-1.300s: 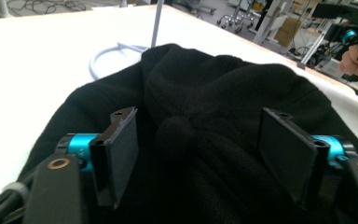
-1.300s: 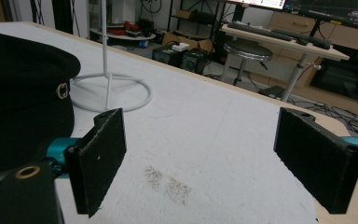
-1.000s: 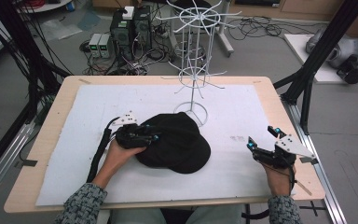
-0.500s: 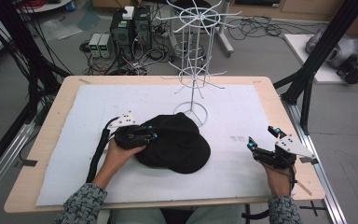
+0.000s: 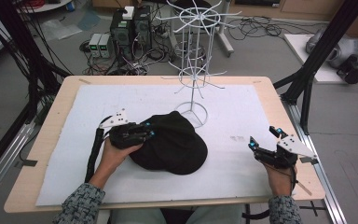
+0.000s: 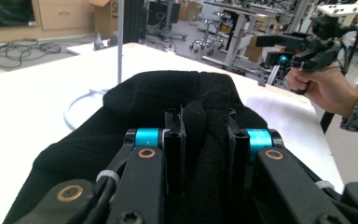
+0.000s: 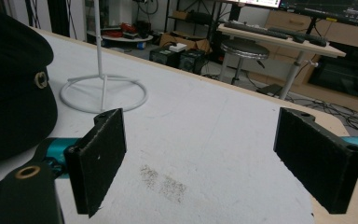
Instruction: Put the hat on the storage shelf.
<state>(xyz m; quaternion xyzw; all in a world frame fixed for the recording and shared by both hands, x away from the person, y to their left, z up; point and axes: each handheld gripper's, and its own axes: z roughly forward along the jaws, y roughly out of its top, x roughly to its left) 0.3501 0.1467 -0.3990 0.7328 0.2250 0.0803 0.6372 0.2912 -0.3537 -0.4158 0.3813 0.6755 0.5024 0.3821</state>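
A black cap (image 5: 172,144) lies in the middle of the white mat, just in front of the wire rack's ring base. My left gripper (image 5: 145,131) is at the cap's left edge, shut on a fold of its fabric. In the left gripper view the black cloth (image 6: 205,126) bunches up between the two jaws. My right gripper (image 5: 264,138) rests near the table's right edge, open, with nothing between its pads (image 7: 98,158). In the right gripper view the cap (image 7: 14,84) sits at the far left.
A tall white wire rack (image 5: 193,70) stands on a ring base (image 5: 192,112) behind the cap. The white mat (image 5: 242,112) covers most of the wooden table (image 5: 279,100). A faint grey smudge (image 5: 237,138) marks the mat left of my right gripper.
My left gripper and the cap edge have shifted slightly. The right gripper has stayed still and open.
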